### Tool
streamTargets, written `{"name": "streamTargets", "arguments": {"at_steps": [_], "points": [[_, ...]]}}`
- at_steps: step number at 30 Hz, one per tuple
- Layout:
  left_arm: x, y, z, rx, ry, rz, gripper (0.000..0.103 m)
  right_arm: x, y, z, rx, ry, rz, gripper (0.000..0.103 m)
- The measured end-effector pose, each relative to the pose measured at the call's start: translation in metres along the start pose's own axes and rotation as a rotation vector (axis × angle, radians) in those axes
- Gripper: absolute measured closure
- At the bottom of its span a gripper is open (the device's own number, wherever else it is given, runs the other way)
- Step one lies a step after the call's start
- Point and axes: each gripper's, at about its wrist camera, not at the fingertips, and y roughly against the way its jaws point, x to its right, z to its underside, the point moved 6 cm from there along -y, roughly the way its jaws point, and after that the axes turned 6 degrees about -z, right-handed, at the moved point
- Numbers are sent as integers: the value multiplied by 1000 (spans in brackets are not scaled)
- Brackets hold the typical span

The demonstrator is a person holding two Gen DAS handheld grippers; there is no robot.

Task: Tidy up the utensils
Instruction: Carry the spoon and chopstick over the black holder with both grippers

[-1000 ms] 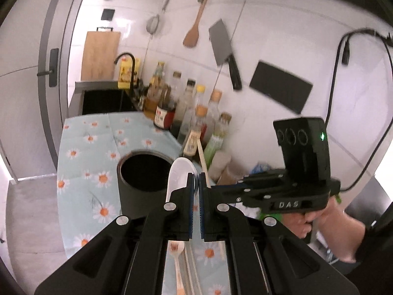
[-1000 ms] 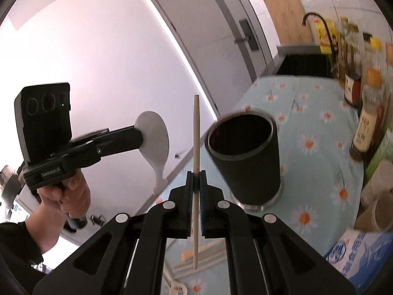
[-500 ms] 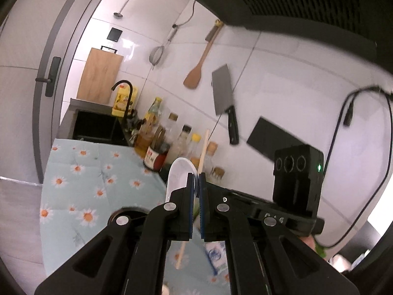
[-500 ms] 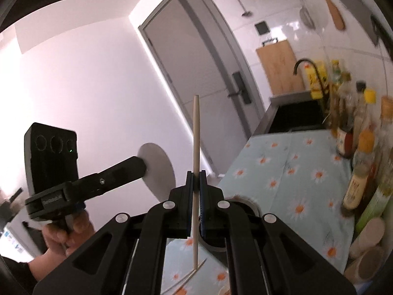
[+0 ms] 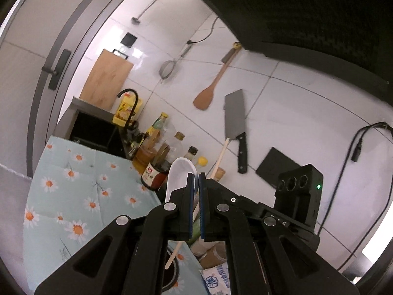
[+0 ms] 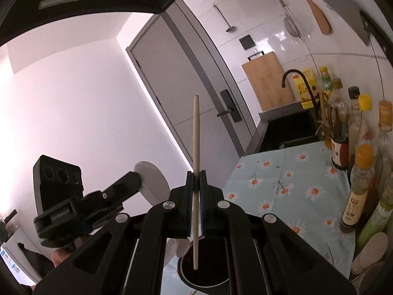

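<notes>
Jaws hiding spoon [image 5: 180, 175] handle, holder [image 6: 205, 274] rim

Pale chopstick [image 6: 196, 147] upright over dark holder [image 6: 208, 280]; white spoon [image 5: 180, 175], apparently upright

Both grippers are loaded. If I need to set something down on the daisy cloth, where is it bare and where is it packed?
The daisy cloth lies bare from the black utensil holder back to the sink, and out to its door-side edge. The wall side is packed: a row of bottles lines that edge, with packets near the holder.
</notes>
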Motion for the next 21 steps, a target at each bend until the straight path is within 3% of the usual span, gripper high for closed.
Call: {"name": "streamTargets", "arguments": {"at_steps": [7,15,21], "points": [[-25,-14,30,-27,44,-31,100,18,-19,27,-52,-16,39,97],[-32,-22,60,-102,-1,-99,100,27,-34,57,-122,4,100,97],[-34,-22,78,-158,-47,-153,100,27,-38,70,-153,-2,99,97]]}}
